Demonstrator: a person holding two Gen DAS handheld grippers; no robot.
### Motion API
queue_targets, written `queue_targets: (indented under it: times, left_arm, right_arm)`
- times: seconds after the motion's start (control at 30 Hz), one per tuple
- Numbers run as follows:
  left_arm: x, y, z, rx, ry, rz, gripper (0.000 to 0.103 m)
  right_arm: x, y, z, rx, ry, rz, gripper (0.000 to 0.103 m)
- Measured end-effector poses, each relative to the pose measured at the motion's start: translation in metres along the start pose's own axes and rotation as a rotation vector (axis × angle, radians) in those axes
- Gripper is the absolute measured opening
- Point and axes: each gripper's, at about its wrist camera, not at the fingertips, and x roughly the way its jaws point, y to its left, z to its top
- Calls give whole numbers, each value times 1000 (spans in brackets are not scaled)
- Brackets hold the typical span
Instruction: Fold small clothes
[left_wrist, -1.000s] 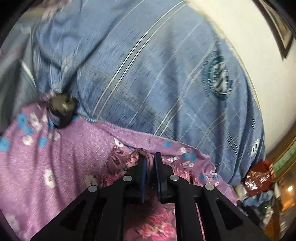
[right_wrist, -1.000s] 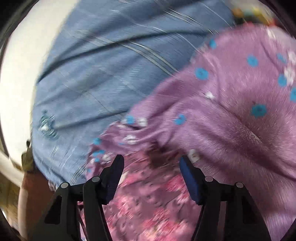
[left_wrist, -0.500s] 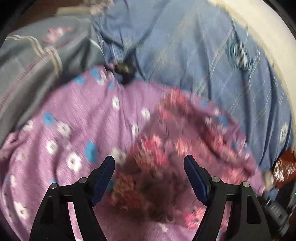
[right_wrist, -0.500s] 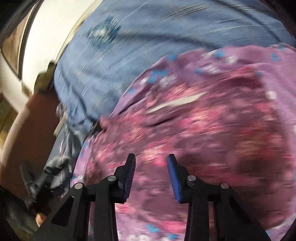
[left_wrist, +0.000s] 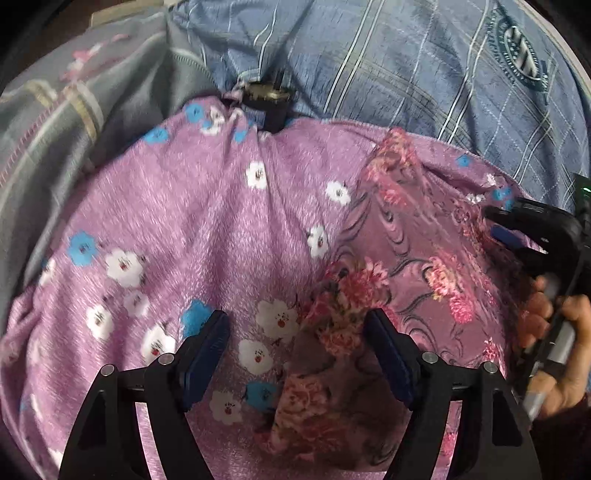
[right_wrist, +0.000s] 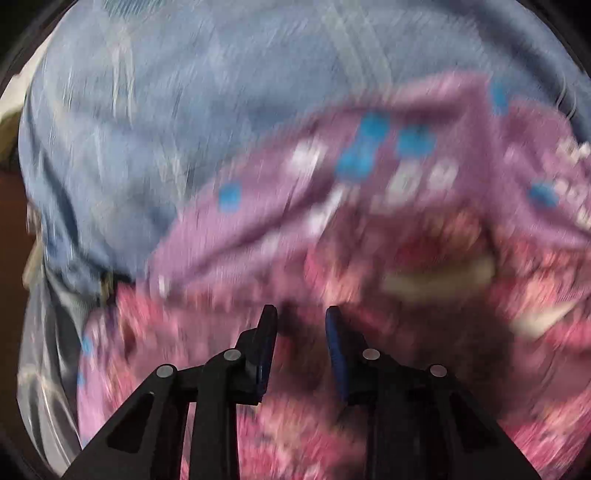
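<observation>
The left tool (left_wrist: 295, 354) has let go of the pink flowered cloth (left_wrist: 413, 258) and stands wide open. The cloth lies on the purple blanket (left_wrist: 184, 221). The right tool (right_wrist: 301, 347) is closing, nothing gripped yet.

Right gripper (right_wrist: 301, 325) fingers closing over blurred purple floral garment (right_wrist: 332, 229)

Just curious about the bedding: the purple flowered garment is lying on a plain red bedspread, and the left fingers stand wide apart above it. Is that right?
Not quite. The bedspread is blue with a pale checked pattern, not plain red; the left wrist view shows it clearly. The rest holds: the purple flowered garment lies on it, and the left gripper has its fingers wide apart above the cloth.
</observation>
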Motion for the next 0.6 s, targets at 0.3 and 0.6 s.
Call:
queue_targets:
  times: [0.3, 0.6]
  left_arm:
    - [-37, -32, -32, 188, -141, 54, 77]
    - [-29, -38, -52, 215, -60, 115, 75]
  right_arm:
    - [-133, -51, -68, -103, -62, 24, 33]
    - [-145, -97, -134, -82, 23, -77, 31]
